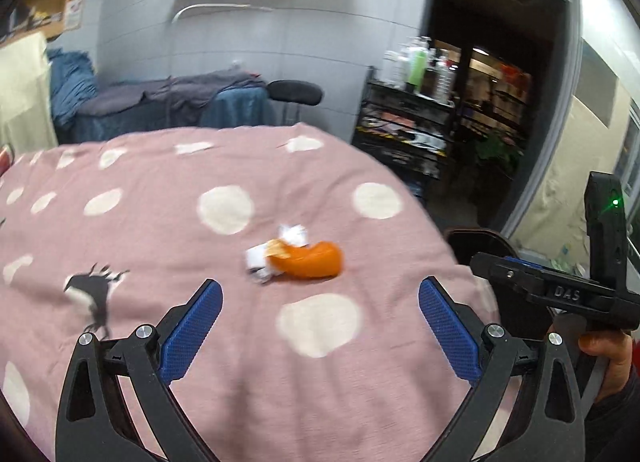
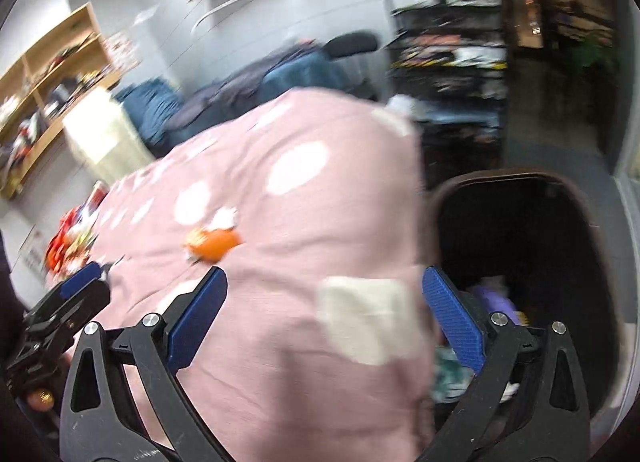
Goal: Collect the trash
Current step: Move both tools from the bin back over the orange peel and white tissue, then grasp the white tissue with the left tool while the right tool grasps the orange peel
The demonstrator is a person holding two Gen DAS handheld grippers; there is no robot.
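An orange wrapper with crumpled white paper (image 1: 298,256) lies on the pink dotted cloth (image 1: 200,302) covering the table. My left gripper (image 1: 320,294) hovers open just short of it, nothing between its blue pads. In the right wrist view the same orange trash (image 2: 214,244) sits further off to the left. My right gripper (image 2: 324,286) is open and empty over the table's right edge, beside a dark bin (image 2: 520,262) that holds some trash. The right gripper's body (image 1: 560,294) shows at the right of the left wrist view.
Red and orange packets (image 2: 68,246) lie at the table's far left end. A black cart (image 1: 404,126) with bottles stands behind the table, and a stool (image 1: 294,92) and cloth-covered furniture (image 1: 168,102) stand by the wall. A dark doorway opens at the right.
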